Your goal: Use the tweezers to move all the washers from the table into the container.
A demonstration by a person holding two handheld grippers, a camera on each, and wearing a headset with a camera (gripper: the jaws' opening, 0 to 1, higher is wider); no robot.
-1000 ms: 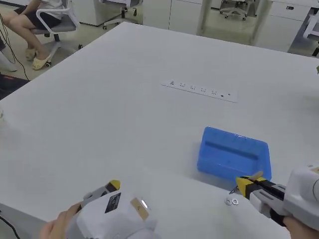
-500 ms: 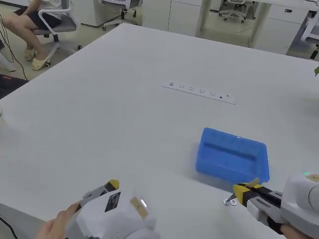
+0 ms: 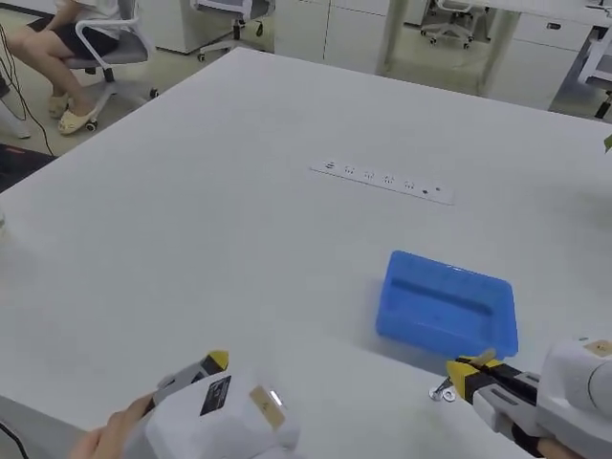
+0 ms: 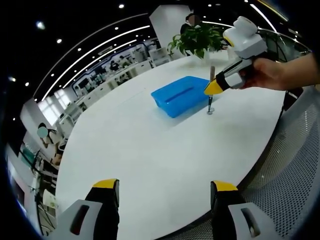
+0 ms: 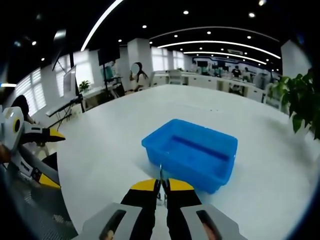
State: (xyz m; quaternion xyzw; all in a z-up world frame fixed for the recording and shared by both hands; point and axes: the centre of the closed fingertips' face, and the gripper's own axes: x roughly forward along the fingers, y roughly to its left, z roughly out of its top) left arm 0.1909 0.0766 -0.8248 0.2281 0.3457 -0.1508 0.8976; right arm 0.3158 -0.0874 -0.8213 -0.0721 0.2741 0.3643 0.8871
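right gripper [image 3: 470,371] eased back and down, jaws pinched shut on the tweezers [image 3: 446,387], tip now at the washers [image 3: 437,395] on the desk [image 3: 239,239] just near of the blue container [image 3: 440,335], so a pick looks close. left gripper [image 4: 165,185] jaws gape empty

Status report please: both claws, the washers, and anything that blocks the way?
Left claw open, idle. Right claw shut on tweezers, tips at washer beside blue container. Nothing in the way.

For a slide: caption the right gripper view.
Right gripper, shut on tweezers, faces the blue container on the white table.
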